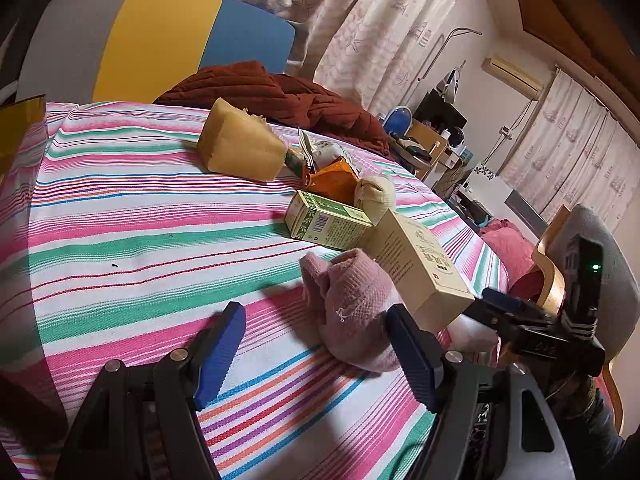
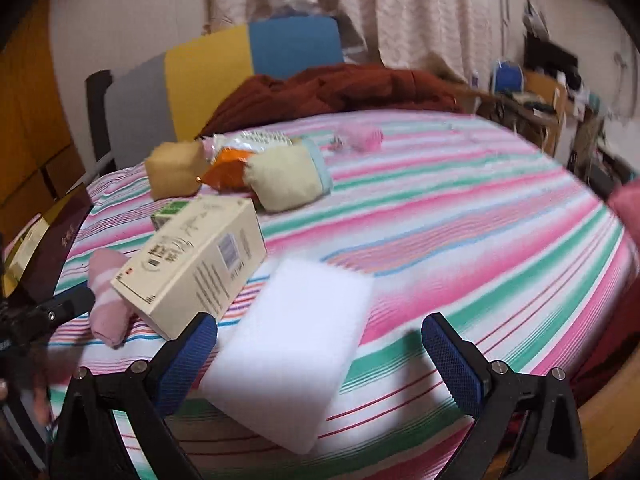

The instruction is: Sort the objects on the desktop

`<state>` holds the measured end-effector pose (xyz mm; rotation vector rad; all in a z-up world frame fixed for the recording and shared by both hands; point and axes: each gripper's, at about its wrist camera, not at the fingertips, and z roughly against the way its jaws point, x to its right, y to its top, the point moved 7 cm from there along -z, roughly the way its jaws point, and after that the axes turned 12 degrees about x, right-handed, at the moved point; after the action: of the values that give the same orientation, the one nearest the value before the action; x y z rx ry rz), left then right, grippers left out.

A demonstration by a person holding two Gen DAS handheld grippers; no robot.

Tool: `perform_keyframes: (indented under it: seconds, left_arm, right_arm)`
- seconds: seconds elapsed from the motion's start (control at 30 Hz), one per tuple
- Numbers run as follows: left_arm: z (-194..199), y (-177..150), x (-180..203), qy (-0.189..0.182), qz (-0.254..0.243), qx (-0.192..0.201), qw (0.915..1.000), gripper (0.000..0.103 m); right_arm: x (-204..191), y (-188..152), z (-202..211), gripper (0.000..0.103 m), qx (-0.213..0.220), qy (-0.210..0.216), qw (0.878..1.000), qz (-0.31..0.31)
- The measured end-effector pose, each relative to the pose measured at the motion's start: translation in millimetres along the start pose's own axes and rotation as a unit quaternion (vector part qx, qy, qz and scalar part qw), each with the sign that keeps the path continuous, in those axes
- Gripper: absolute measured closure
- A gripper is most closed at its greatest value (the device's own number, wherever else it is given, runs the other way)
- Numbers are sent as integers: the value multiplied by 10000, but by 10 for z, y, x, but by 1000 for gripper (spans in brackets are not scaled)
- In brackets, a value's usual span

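Note:
On the striped tablecloth a rolled pink sock lies just ahead of my open left gripper, close to its right finger. A cream carton leans over the sock, and a green box lies behind it. In the right wrist view a white foam block lies between the spread fingers of my open right gripper, neither pad touching it. The cream carton and the pink sock sit to its left.
Further back are a yellow sponge, an orange packet and a cream sock ball. A small pink bundle lies near the far edge. A rust-red quilted cloth and a grey, yellow and blue chair back stand behind the table.

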<state>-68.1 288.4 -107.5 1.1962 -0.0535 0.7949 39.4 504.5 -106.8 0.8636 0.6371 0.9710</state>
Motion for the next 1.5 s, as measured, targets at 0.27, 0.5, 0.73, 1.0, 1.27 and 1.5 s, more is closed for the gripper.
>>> perform_keyframes:
  seconds: [0.27,0.5,0.73,1.0,1.27,1.5]
  left_arm:
    - [5,0,-3,-14,3,14,10000,29]
    - [6,-1,4,-4,-12,8,10000,29]
    - [-2,6,5,-10,-8,10,10000,29]
    - [-3,4,-4,-32,8,29,10000,29]
    - [6,-1,-8,-51,20,38,10000,29]
    - [14,-5,-5,-47,13,38,10000,29]
  right_arm:
    - [-16,-91,-90,0,99,-146,9998,-39]
    - [-102,-115,-134,0,309,-43,9994,177]
    - [-76,-93,-124,0,363,-10,9993,99]
    - [27,-49,-18,0,496,-109,9987,-26]
    - [-62,-55,-23,14,445,-195,9988,68]
    - [-158,-83,-39,29,403,-103,9990,154]
